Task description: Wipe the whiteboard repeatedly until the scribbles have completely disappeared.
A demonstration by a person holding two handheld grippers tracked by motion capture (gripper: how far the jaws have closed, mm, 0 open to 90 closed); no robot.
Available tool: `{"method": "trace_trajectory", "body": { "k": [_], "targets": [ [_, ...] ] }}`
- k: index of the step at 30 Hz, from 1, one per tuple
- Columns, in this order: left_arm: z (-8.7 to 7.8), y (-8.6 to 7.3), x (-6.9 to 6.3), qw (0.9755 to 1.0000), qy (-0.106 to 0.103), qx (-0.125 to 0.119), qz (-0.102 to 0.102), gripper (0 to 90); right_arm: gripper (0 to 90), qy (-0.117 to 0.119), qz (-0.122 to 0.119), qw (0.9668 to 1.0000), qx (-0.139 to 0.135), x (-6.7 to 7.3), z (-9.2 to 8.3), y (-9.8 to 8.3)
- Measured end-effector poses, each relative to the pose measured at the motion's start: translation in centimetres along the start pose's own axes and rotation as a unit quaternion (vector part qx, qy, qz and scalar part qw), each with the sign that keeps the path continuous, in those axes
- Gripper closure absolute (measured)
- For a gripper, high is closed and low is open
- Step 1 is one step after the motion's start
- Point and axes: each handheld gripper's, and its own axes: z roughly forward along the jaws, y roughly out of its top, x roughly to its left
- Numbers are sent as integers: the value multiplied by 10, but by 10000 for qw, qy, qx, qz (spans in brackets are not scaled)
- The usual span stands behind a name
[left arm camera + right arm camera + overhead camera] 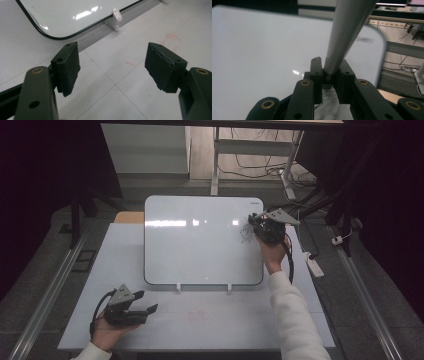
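Whiteboard (200, 240) count was one: a glossy white rectangular panel with rounded corners and a thin dark border, propped at a tilt on the table (210, 320) by two small white clips (178, 288) along its lower edge. One patch of dark scribble (246, 232) sat near the board's upper right corner; in the right gripper view it appeared as a blurred smear (364, 39) close to the rounded corner.

Grippers numbered two, each black and held in one hand. The right gripper (265, 227) was at the board's right edge, just beside the scribble, with the hand (274, 255) and a white sleeve (295, 320) below it. Its jaws were clamped on one smooth grey cylindrical marker (347, 32), which rose from between the pads and pointed toward the board surface. Whether the tip touched the board could not be told.

The left gripper (142, 302) lay low over the table's near left area, well apart from the board's marked corner. Its jaws stood wide apart with nothing between them; the left gripper view showed two blocky, matte black pads (67, 67) with rough, worn edges above the bare tabletop.

The table surface was flat, pale and matte, divided by fine seams into panels, and carried faint red marks (170, 38) near its middle. No container was involved; the board's bottom left corner (57, 37) appeared beyond the left pads.
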Motion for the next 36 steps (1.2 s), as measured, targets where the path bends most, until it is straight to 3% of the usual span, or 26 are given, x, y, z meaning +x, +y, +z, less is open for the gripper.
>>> {"method": "trace_trajectory", "body": {
  "k": [2,3,4,5,7,9,10,12,13,14,16,19,21,22,23,24,25,26,27,30,32,33,35,36],
  "targets": [
    [1,0,1,10000,17,0,-37,284,778,419,-413,9981,185,18,1,-8],
    [1,0,2,10000,15,13,-39,284,778,436,-698,9963,244,24,1,-10],
    [2,0,2,10000,17,29,-37,284,778,421,-748,9959,268,23,1,-9],
    [2,0,1,10000,27,42,-30,284,778,371,-574,9974,231,18,1,-5],
    [2,0,0,10000,20,36,-10,283,778,-7,-185,9998,52,3,0,1],
    [0,0,0,10000,14,15,-7,283,778,-74,74,9999,-29,-4,1,2],
    [0,-1,0,10000,13,1,-20,284,778,-37,49,10000,-13,0,1,0],
    [0,-1,2,10000,14,1,-51,284,778,350,-192,9991,122,16,1,-7],
    [0,-1,3,10000,17,8,-48,284,779,509,-387,9977,205,26,0,-12],
    [1,-1,3,10000,6,17,-54,284,779,494,-700,9960,238,32,-1,-16],
    [2,0,2,10000,8,40,-30,284,779,459,-570,9971,204,28,-2,-15],
    [1,0,-1,10000,9,31,-5,283,779,32,-184,9998,33,8,-1,-6],
    [-1,0,-1,10000,4,-3,-9,283,778,10,-44,10000,32,5,-1,-3],
    [-1,0,0,10000,9,-17,-23,284,778,265,-235,9992,184,16,-2,-7],
    [-1,0,0,10000,7,-20,-37,284,778,265,-235,9992,184,16,-2,-7],
    [-1,0,1,10000,1,-6,-44,284,778,503,-366,9976,311,25,-2,-11],
    [0,0,2,10000,5,1,-49,283,778,629,-642,9952,388,32,-2,-16],
    [1,0,2,10000,7,14,-49,283,779,589,-850,9938,407,34,-3,-17],
    [1,0,1,10000,6,30,-49,283,778,598,-793,9942,417,30,-3,-15],
    [0,0,-2,10000,4,13,-13,283,778,-25,-349,9993,156,5,-5,-5],
    [-1,0,-2,10000,4,-6,-4,283,778,-5,27,10000,96,-3,-5,-4],
    [-2,0,-2,10000,6,-14,-16,283,778,38,-68,9999,116,3,-5,-5],
    [-1,0,0,10000,9,1,-37,283,779,451,-344,9979,302,19,-5,-12],
    [0,0,0,10000,6,11,-42,283,778,529,-576,9962,387,27,-6,-15]
  ]
}}
